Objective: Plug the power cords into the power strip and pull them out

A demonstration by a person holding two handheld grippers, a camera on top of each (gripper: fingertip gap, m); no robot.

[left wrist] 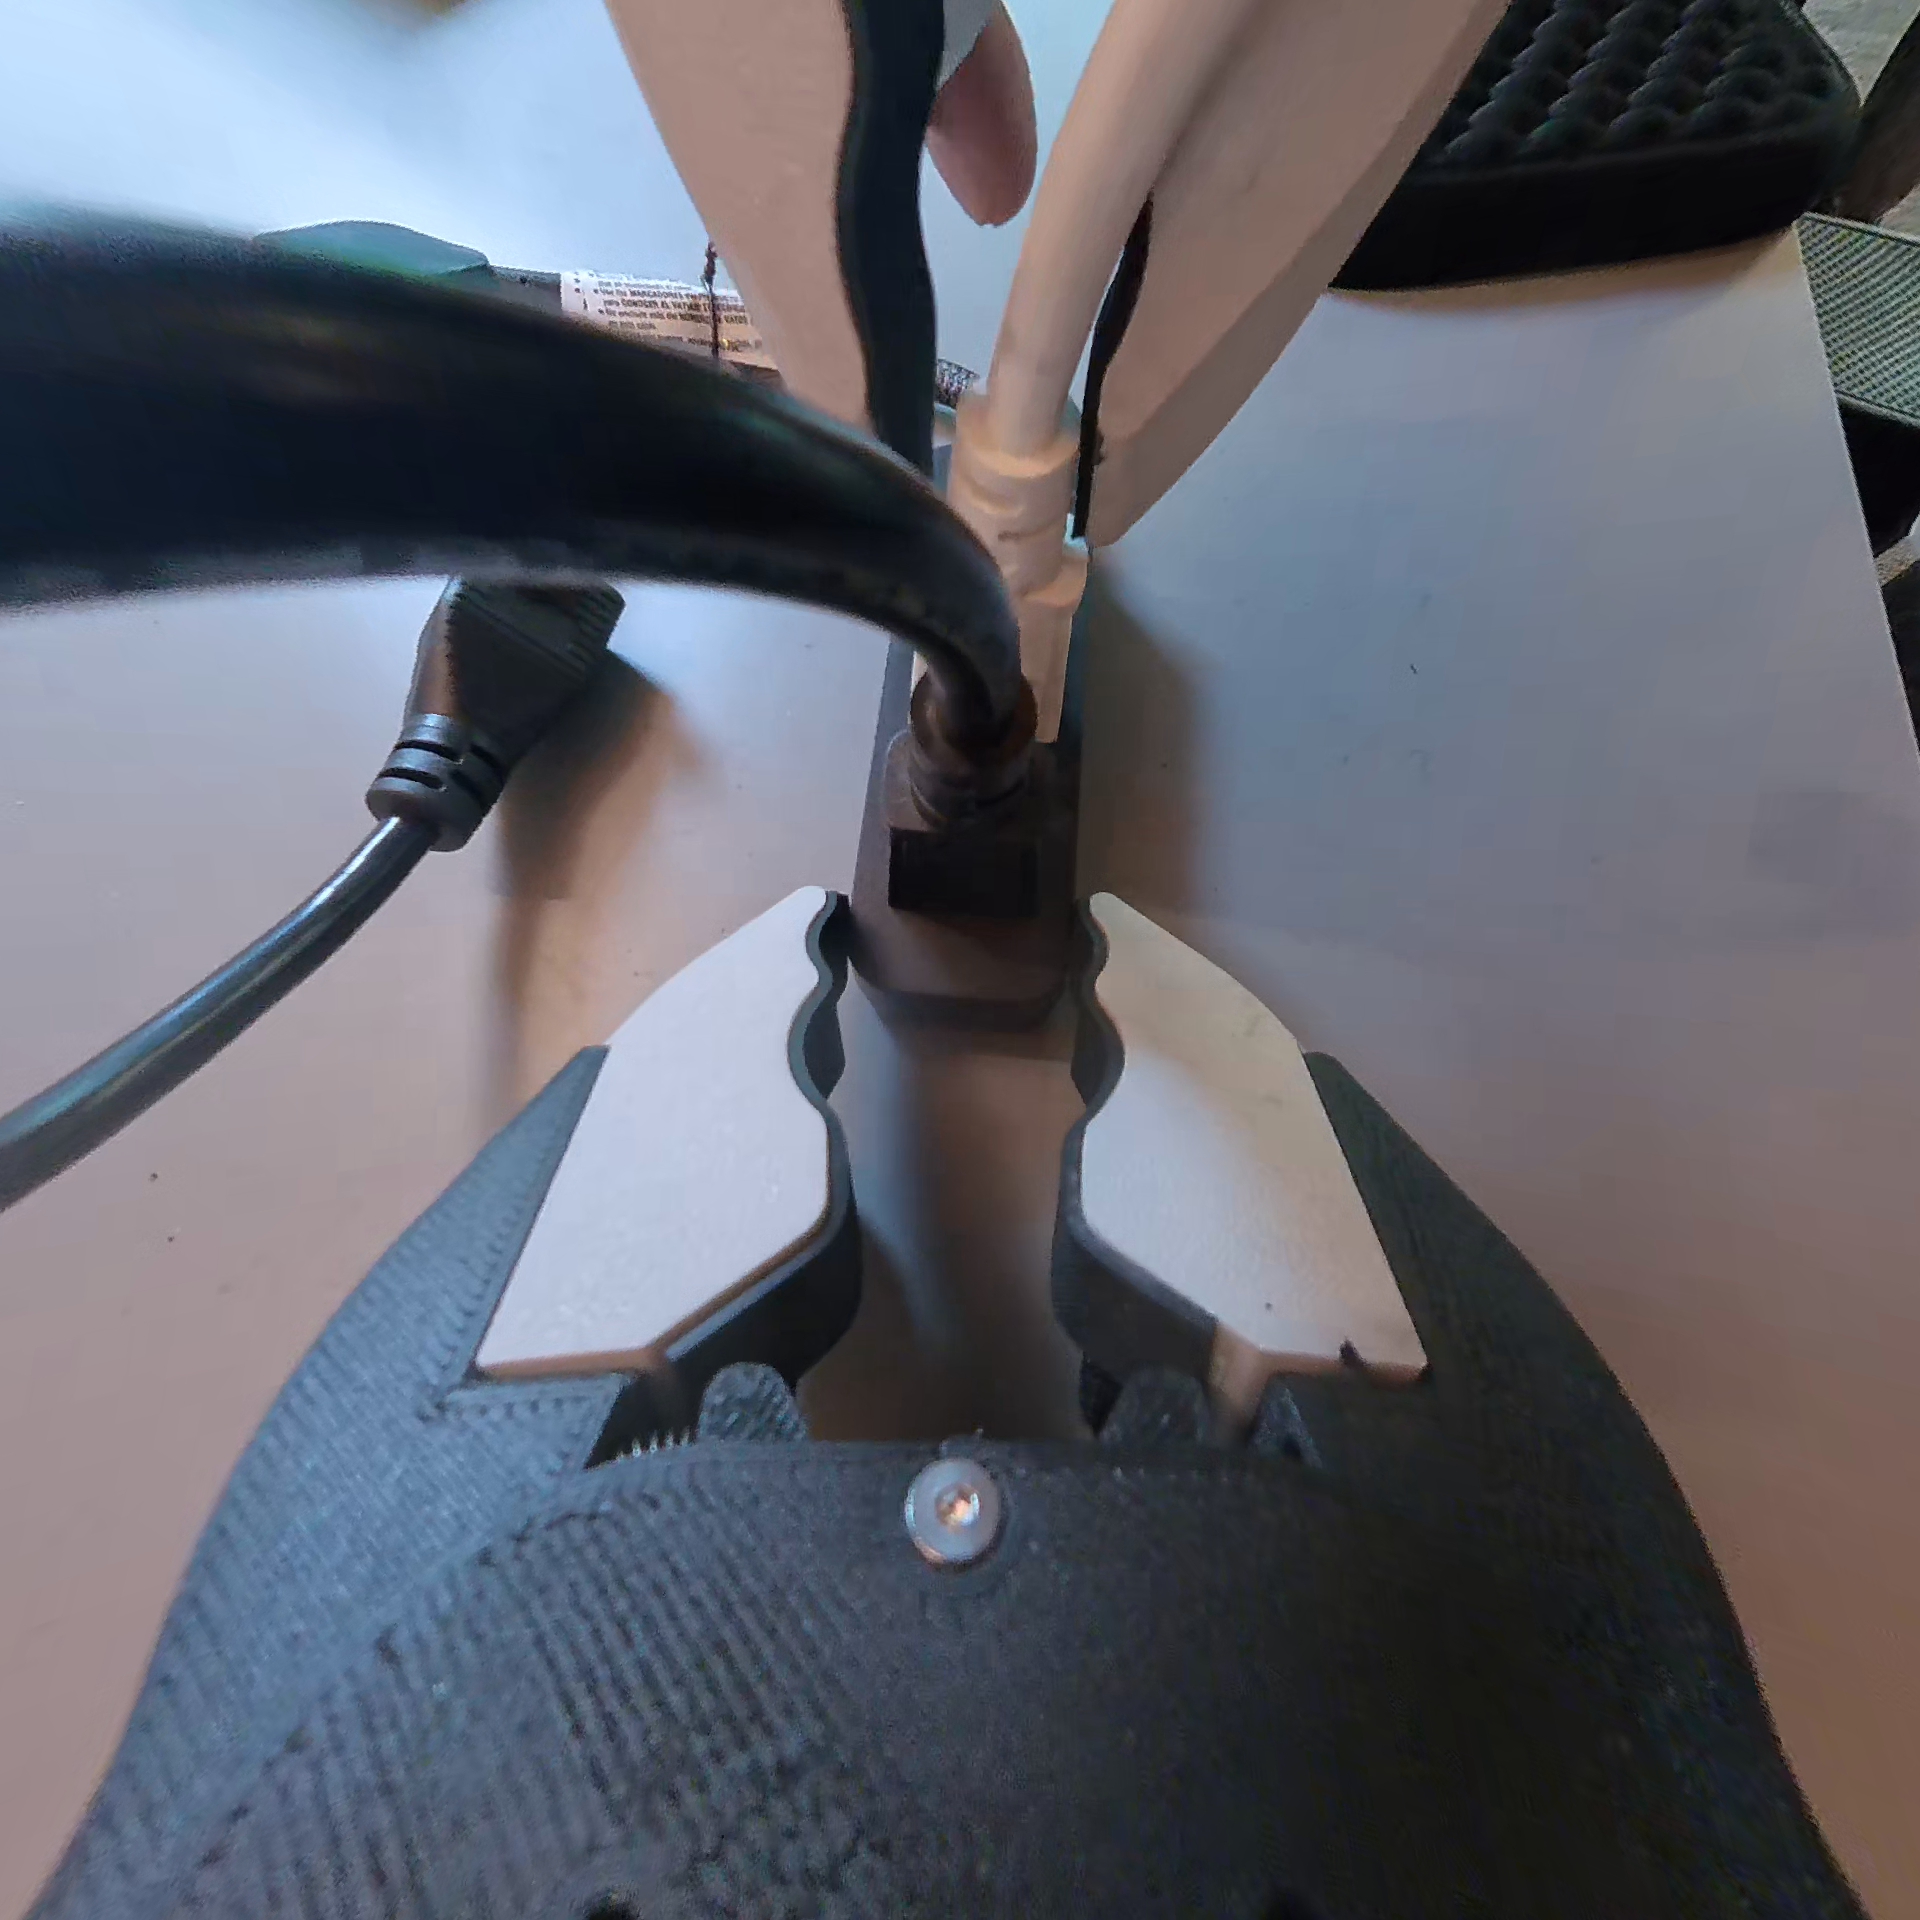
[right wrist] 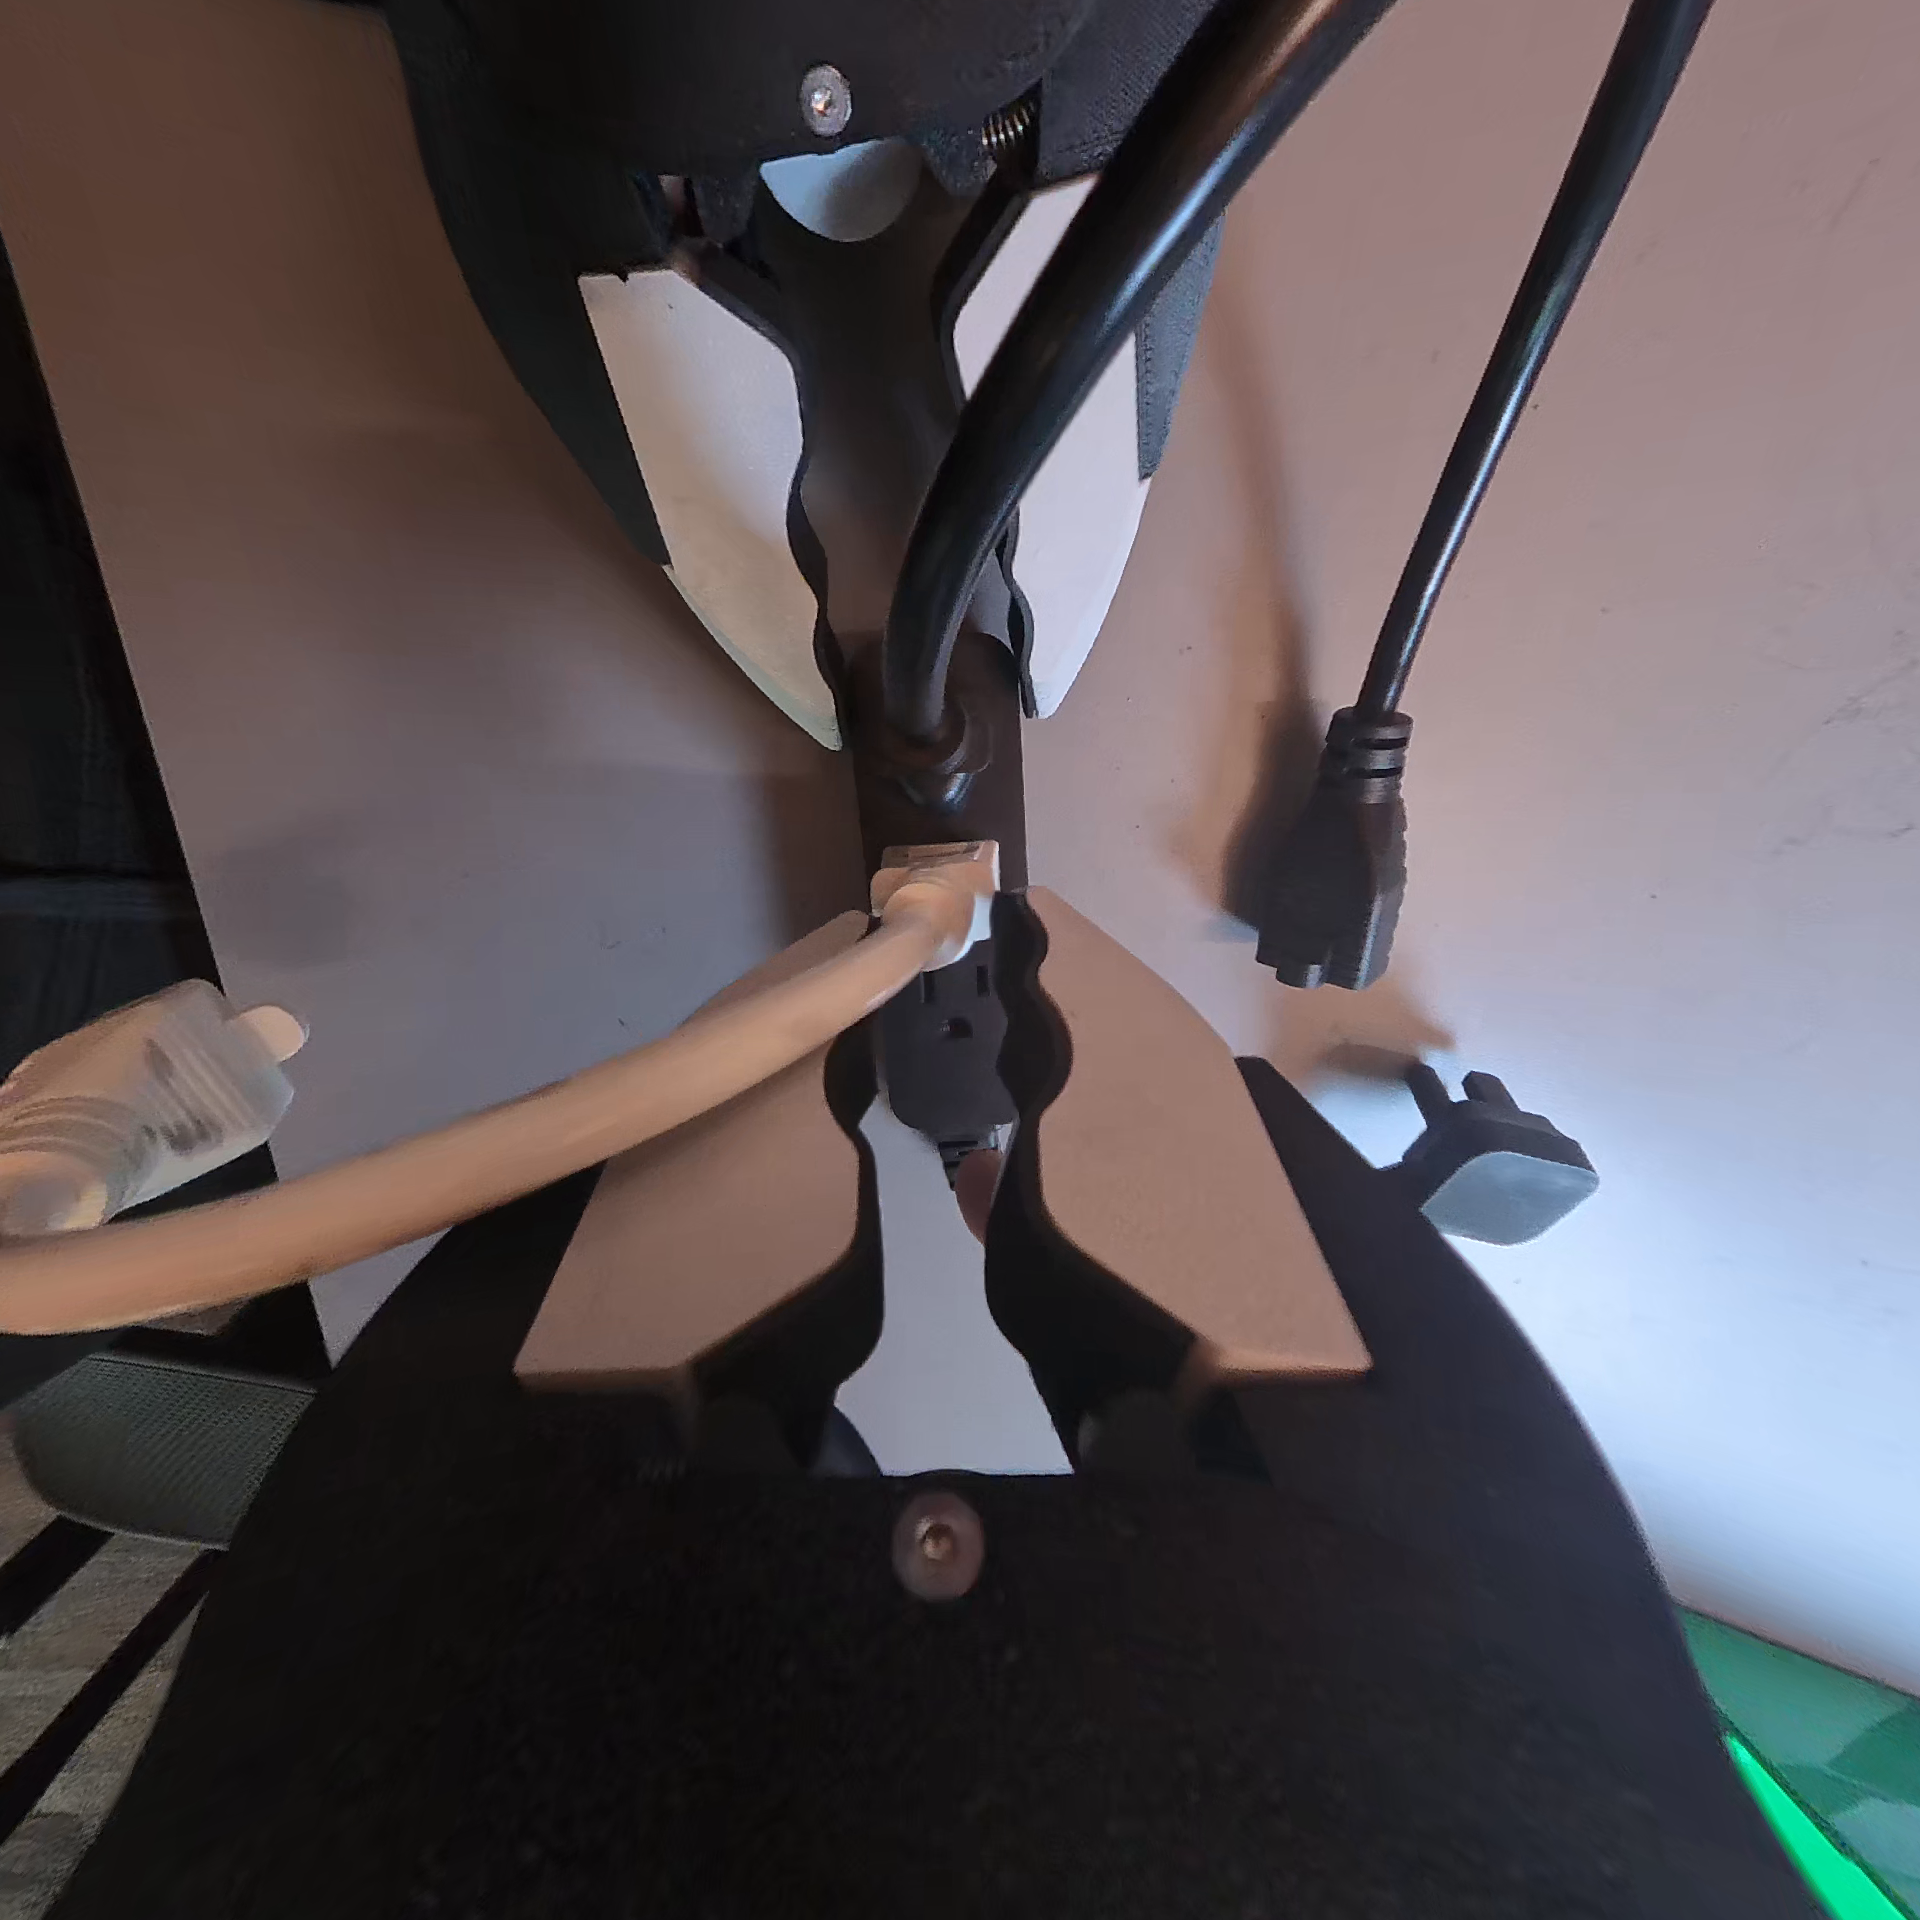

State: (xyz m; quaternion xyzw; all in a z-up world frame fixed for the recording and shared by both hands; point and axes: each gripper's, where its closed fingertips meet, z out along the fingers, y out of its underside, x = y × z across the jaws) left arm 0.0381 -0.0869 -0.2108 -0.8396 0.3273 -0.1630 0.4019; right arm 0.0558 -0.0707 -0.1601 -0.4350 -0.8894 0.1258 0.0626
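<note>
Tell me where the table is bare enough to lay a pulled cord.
Bare table lies on the power strip's side away from the loose black connector. That connector's side is crowded, and both grippers, left and right, close off the strip's ends.

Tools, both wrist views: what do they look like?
Left tool and right tool match: coarse-textured black printed body, a silver screw at centre, two broad flat pale finger plates tapering to tips, with wavy black inner gripping edges. No markings or sleeves visible.

- A white label (left wrist: pixel 665 312) with small black print sits on a dark object at the table's far edge; its wording is left uncopied.
</note>
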